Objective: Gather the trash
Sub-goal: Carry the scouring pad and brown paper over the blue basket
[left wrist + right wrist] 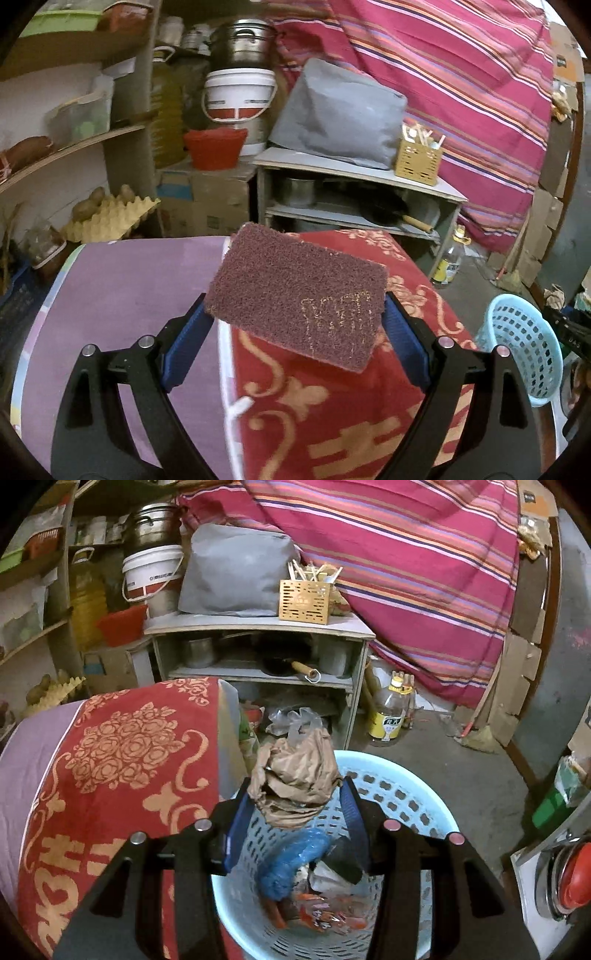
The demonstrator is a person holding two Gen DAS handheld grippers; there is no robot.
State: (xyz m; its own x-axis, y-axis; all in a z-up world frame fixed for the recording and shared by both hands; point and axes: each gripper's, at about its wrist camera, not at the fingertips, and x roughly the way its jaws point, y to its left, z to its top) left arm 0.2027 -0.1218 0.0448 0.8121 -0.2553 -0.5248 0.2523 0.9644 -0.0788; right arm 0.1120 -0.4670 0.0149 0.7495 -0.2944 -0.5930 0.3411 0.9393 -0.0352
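Observation:
My left gripper [295, 310] is shut on a maroon scouring pad [295, 299], held by its two short ends above a red patterned cloth [325, 413]. A pale blue perforated basket [524, 350] stands low at the right edge of the left wrist view. In the right wrist view my right gripper [295, 797] is shut on a crumpled brown paper wad [295, 771] right over the pale blue basket [399, 794]. The basket holds a blue plastic bag [288, 864], orange wrappers [317, 915] and other scraps.
A red and purple covered surface [110, 768] lies left of the basket. Behind stand a grey shelf unit [258, 627] with pots, a yellow cutlery box [303, 600], a grey bag [236, 568], a white bucket [240, 96] and a striped cloth [406, 554]. An oil bottle [388, 716] stands on the floor.

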